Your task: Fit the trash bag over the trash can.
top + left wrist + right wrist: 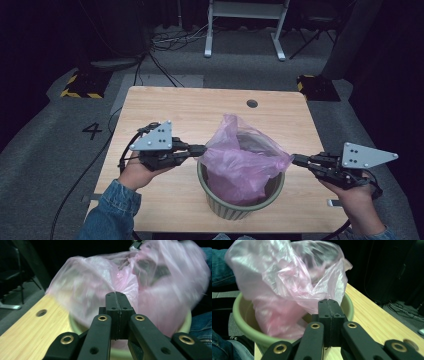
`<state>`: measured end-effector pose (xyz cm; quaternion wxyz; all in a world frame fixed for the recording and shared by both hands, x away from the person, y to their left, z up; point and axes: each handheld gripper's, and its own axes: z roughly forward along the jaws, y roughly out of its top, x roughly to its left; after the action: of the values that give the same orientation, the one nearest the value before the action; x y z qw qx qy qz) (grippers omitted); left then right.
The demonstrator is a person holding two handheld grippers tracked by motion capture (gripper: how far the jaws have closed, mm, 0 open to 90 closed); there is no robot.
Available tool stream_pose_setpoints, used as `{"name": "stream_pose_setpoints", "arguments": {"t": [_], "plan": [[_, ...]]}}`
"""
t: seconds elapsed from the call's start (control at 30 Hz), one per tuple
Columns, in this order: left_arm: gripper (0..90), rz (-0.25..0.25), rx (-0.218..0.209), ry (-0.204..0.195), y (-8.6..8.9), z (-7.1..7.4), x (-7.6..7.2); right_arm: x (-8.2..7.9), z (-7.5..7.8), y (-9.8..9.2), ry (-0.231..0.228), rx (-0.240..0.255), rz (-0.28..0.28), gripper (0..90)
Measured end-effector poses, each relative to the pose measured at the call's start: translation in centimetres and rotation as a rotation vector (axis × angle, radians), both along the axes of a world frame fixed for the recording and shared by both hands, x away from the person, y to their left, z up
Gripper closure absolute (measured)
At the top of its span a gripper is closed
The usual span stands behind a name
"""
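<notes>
High view: a thin, translucent pink plastic bag (243, 159) sits in a round, ribbed, pale green bin (240, 206) near the front edge of a light wood-grain table (165, 105). The bag's crinkled, glossy film is stretched sideways, its long axis running left to right across the bin's mouth, with a loose peak rising toward the far side. The left gripper (202, 149) has its black jaws pressed together on the bag's left edge, and the right gripper (295, 160) is clamped the same way on the bag's right edge. Left gripper view shows the film bunched at the closed jaw tips (116, 295); right gripper view shows likewise (329, 302).
</notes>
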<state>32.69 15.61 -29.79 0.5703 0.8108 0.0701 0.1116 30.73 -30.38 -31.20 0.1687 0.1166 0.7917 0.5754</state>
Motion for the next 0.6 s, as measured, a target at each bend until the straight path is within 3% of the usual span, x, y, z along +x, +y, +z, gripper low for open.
{"name": "stream_pose_setpoints", "arguments": {"t": [0.27,0.6], "plan": [[89.8,0.054,-0.016,0.02,3.3,-1.1,-0.7,-0.6,-0.5,-3.1,0.023,0.005,-0.056,89.9],[89.7,0.009,0.02,0.078,4.1,-4.3,-3.2,-2.6,-2.6,-4.2,0.058,-0.011,-0.038,89.9]]}}
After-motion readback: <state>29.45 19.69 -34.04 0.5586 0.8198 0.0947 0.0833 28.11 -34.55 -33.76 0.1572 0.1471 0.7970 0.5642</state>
